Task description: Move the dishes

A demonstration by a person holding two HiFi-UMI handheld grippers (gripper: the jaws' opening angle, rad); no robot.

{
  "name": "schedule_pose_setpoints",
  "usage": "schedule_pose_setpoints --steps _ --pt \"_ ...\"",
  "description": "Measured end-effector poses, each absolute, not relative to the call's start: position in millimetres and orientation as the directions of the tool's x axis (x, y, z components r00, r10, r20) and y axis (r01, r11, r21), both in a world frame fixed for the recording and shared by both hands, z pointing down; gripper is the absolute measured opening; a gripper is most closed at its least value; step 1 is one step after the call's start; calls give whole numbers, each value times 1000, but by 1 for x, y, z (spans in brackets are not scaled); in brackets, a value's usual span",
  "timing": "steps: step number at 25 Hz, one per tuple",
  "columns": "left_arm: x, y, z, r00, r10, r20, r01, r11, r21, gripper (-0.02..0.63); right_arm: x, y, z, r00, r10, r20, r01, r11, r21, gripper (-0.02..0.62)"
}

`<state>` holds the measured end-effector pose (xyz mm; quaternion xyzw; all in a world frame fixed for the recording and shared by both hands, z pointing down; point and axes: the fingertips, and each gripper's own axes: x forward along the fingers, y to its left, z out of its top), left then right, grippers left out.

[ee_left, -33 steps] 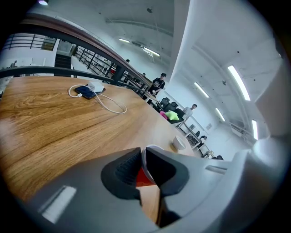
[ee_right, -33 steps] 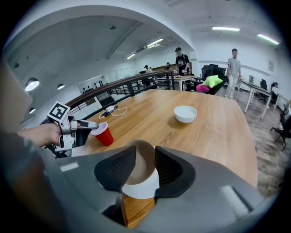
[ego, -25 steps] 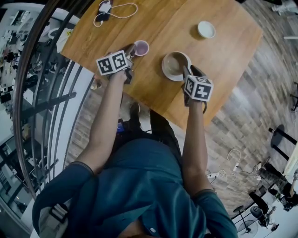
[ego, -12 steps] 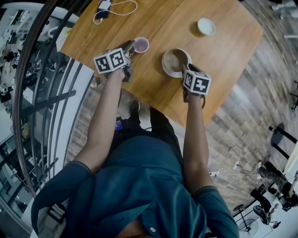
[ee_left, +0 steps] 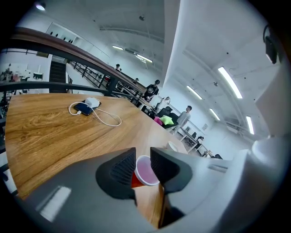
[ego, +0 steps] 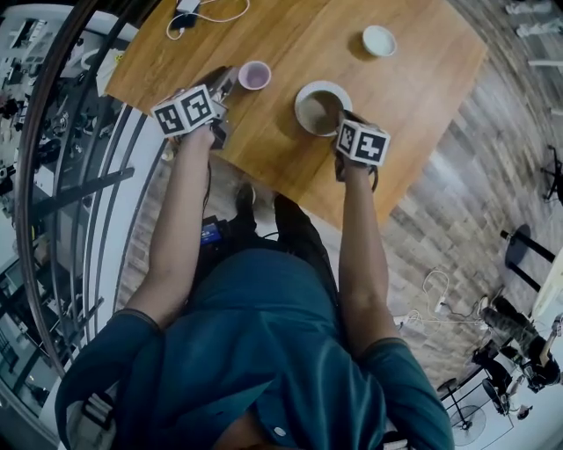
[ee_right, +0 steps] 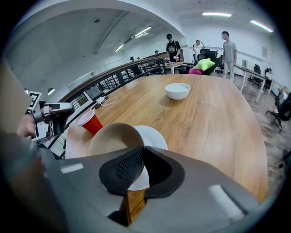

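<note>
A tan bowl (ego: 319,110) (ee_right: 111,139) sits on a white plate (ego: 303,92) (ee_right: 154,136) on the wooden table. My right gripper (ego: 339,119) (ee_right: 142,157) comes in from the table's near edge. Its jaws have just been closing and are now shut on the bowl's near rim. A red cup (ego: 254,75) (ee_left: 144,172) stands left of the plate. My left gripper (ego: 225,81) (ee_left: 143,166) is just short of it. Its jaws have just been opening, and the cup shows in the gap with neither pad touching it.
A small white bowl (ego: 379,39) (ee_right: 178,90) stands at the far right of the table. A phone with a white cable (ego: 186,16) (ee_left: 84,108) lies at the far left. A metal railing (ego: 79,176) runs along the table's left side.
My left gripper opened, let go of the red cup and lifted back from it. My right gripper's jaws closed on the bowl's rim after sinking slightly.
</note>
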<state>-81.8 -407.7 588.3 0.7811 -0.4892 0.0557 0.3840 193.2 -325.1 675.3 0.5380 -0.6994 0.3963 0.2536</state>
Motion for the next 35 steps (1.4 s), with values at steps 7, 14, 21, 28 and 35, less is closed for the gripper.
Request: schedule_pose_setpoints --steps 7,14,21,28,35 --pt "-91 -392 570 521 -727 447 -808 -250 534 98 199 -326 665 -302 -580 757 -942 60 -330 18" --pt "-101 -375 563 523 -729 442 -807 -256 533 98 225 -322 656 -270 -617 739 -942 9 -336 18" --pt "-110 -355 548 528 -734 427 -805 -272 527 98 254 -309 643 -220 -658 720 -939 -55 -338 18" --pt "-113 -351 545 527 -736 424 -808 -280 519 98 298 -302 645 -160 -677 719 -937 -126 -327 18" --pt "-110 -349 541 528 -733 429 -813 -291 504 98 343 -293 653 -108 -679 726 -928 -193 -319 18"
